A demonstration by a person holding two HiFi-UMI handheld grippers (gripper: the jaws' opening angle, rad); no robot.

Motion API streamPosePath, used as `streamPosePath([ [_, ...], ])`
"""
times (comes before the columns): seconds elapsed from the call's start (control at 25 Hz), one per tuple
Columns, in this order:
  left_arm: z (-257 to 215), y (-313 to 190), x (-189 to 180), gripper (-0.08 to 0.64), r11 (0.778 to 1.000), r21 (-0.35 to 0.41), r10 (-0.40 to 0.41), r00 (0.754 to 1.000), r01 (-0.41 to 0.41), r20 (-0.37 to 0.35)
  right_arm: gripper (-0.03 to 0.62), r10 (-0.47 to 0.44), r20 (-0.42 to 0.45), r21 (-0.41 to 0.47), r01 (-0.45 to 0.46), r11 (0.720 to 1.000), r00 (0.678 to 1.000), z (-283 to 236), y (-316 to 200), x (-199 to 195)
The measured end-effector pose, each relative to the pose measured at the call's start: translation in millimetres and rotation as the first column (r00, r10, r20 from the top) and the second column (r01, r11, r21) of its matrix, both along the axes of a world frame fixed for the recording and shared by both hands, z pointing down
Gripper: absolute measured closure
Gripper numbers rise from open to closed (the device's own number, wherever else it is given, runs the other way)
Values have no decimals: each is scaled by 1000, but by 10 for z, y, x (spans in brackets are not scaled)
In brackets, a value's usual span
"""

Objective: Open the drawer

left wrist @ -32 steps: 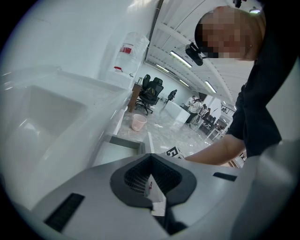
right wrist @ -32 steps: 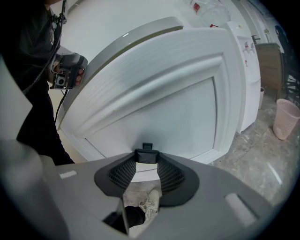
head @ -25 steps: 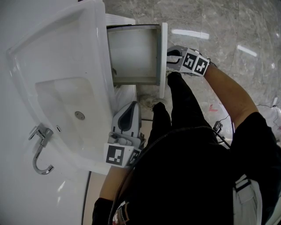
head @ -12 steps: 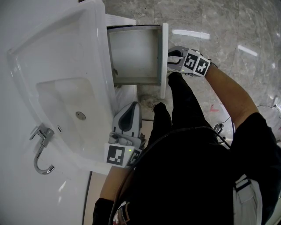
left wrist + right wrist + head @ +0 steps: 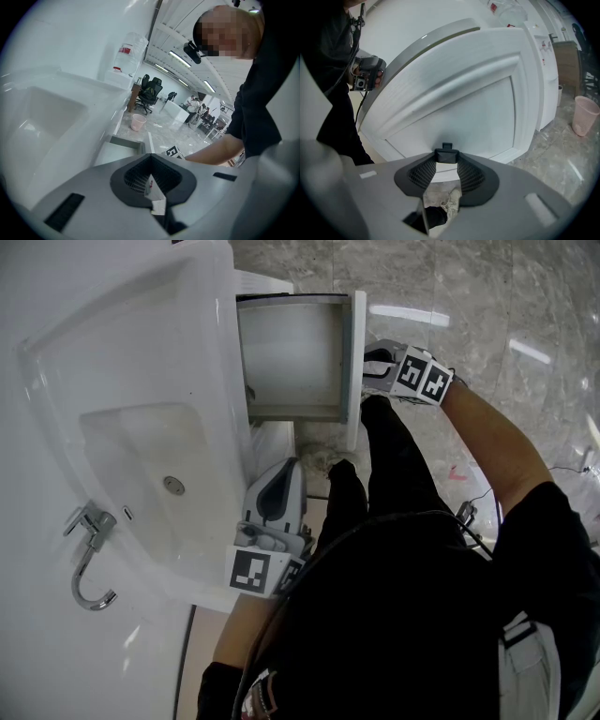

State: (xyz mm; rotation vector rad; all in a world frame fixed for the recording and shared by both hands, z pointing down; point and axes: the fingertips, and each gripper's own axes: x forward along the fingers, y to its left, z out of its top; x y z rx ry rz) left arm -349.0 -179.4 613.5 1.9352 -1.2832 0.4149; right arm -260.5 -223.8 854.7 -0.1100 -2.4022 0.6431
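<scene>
My right gripper (image 5: 446, 159) clamps the dark handle (image 5: 446, 153) on the front of the drawer (image 5: 291, 352) to pull it out, while my left gripper (image 5: 275, 498), closed and empty, waits beside the drawer.

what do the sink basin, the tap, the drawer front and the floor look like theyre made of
White sink basin: glazed ceramic by its look, smooth with soft sheen.
Hook-shaped silver tap: chromed metal, mirror-bright.
White panelled drawer front: probably painted wood or board, satin, moulded frame.
Grey veined floor: polished stone or stone-look tile, reflecting ceiling lights.
</scene>
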Motion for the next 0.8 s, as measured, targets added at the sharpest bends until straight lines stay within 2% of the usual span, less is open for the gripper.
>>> streamPosePath([
  [0.4,-109,-11,-9,560,1000,20,2,1000,-2,-11,453,-30,-54,-3,30,1000,998,23,3,-1],
  [0.8,-662,-79,-263,560,993,109,-49,999,50,-6,451,13,-144,54,-5,999,989,-300,-91,288],
])
